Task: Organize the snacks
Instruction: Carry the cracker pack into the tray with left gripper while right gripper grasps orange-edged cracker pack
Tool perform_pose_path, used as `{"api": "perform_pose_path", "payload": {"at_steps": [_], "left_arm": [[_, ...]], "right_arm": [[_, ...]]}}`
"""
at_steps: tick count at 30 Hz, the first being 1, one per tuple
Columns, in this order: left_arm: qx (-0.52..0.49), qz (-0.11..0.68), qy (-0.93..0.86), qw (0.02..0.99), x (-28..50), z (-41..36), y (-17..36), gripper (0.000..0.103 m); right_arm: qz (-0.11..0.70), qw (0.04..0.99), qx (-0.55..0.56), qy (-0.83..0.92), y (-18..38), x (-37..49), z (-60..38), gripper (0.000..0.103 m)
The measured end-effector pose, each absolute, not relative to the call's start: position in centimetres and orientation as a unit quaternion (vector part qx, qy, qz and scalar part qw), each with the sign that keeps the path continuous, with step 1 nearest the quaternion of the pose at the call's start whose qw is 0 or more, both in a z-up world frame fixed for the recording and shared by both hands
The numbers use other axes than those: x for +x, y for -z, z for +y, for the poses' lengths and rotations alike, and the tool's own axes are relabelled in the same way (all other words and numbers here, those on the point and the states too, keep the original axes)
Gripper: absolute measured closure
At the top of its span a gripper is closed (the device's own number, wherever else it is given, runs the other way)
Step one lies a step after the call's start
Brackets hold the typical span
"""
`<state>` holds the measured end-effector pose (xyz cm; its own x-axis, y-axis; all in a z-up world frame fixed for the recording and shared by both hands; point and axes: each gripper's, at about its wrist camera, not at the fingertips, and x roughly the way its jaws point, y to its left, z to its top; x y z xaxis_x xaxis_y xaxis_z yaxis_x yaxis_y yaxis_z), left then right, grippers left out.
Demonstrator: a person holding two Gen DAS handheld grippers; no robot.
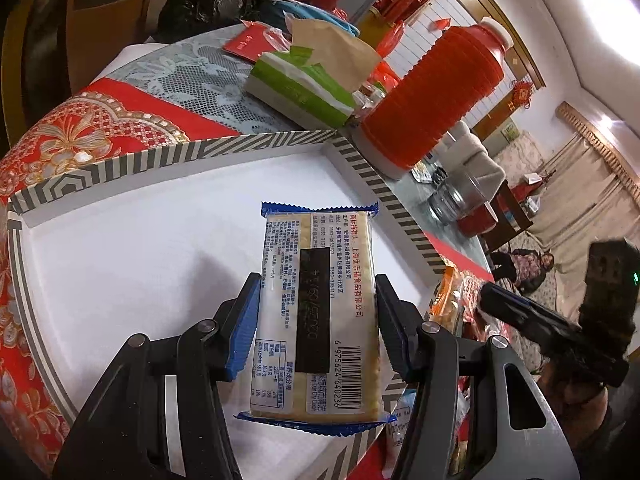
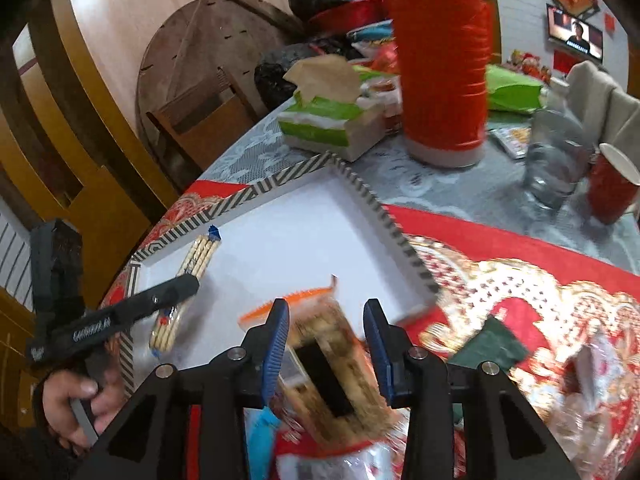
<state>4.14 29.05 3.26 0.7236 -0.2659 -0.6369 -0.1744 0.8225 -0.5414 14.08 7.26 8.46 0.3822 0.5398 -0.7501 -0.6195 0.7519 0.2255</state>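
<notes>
Blue pads of the left gripper (image 1: 316,312) clamp a blue-edged cracker pack (image 1: 316,308) over the striped tray (image 1: 160,152). The right gripper (image 2: 326,340) straddles an orange-edged pack (image 2: 332,368); contact is unclear. A loose hold could drop it short of the tray.

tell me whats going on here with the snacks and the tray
A person holds a gripper in each hand. The left gripper grips a blue cracker pack over the white tray. The right gripper has an orange pack between its fingers near the tray's edge; blur hides whether it is gripped.
</notes>
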Motion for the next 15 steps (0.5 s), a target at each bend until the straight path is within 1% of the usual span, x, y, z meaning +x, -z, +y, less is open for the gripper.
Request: {"api": "perform_pose_path", "payload": {"at_steps": [1, 3, 6, 8, 10, 12, 15], "left_arm": [[-0.297, 0.37, 0.026, 0.88, 4.1, 29.1, -3.3, 0.048], [-0.298, 0.369, 0.027, 0.88, 4.1, 29.0, -3.4, 0.048], [-0.296, 0.367, 0.025, 0.881, 4.1, 29.1, -3.4, 0.048], [-0.295, 0.369, 0.022, 0.881, 4.0, 29.0, -3.3, 0.048], [-0.295, 0.371, 0.02, 0.88, 4.1, 29.1, -3.1, 0.048], [-0.297, 0.373, 0.018, 0.879, 4.1, 29.2, -3.0, 0.048], [-0.303, 0.373, 0.017, 0.877, 4.1, 29.4, -3.1, 0.048]], "right_arm": [[0.421, 0.834, -0.059, -0.353, -8.5, 13.4, 6.8, 0.053], [0.39, 0.837, -0.101, -0.37, -8.5, 11.7, 6.7, 0.049], [0.359, 0.824, -0.196, -0.392, -7.5, 9.1, 7.8, 0.039], [0.346, 0.825, -0.253, -0.368, -6.3, 8.7, 8.8, 0.039], [0.357, 0.823, -0.258, -0.358, -5.6, 9.5, 9.0, 0.039], [0.386, 0.813, -0.22, -0.376, -5.1, 11.0, 8.7, 0.037], [0.42, 0.795, -0.199, -0.391, -4.3, 12.0, 8.7, 0.037]]}}
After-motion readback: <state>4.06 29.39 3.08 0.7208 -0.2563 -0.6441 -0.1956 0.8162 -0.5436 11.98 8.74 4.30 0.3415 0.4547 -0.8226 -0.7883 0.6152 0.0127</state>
